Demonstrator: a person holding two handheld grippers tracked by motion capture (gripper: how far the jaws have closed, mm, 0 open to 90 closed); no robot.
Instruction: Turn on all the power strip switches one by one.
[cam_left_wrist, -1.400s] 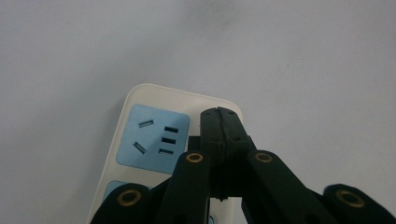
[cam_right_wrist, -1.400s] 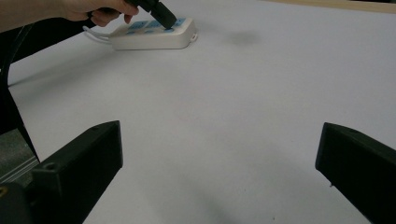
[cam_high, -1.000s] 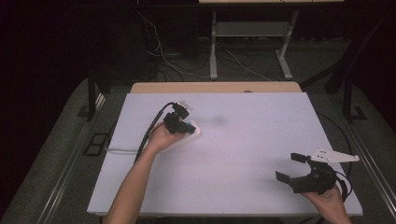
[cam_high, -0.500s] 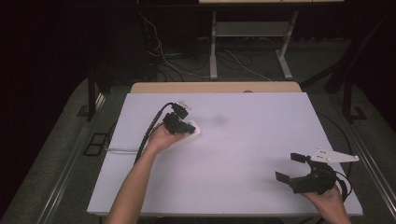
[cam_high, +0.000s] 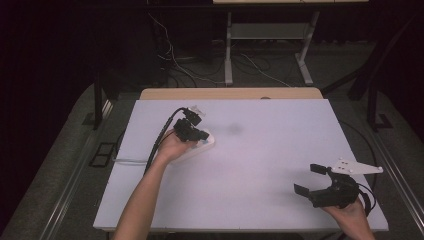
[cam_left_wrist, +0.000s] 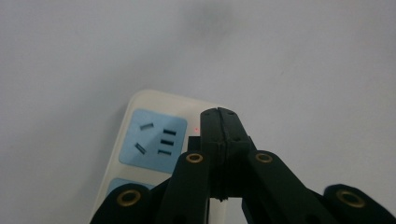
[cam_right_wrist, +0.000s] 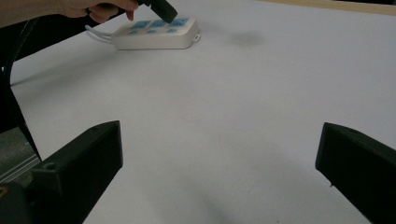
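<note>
Two grippers work this white table (cam_high: 260, 165). Nearest the person, the right gripper (cam_high: 313, 182) hovers low at the near right corner with its jaws spread wide and nothing between them. Farther off, left of centre, the left gripper (cam_left_wrist: 219, 126) has its jaws pressed fully together, tips down on the white power strip (cam_left_wrist: 154, 140) beside a blue socket face (cam_left_wrist: 152, 142), near a small red light; it grasps nothing. That strip lies flat on the table, its cord (cam_high: 131, 160) trailing left. I judge it a light, rigid, smooth plastic body, best gripped across its narrow width and prone to sliding if pushed. Nothing visibly differs from half a second ago: both grippers hold the same places.
</note>
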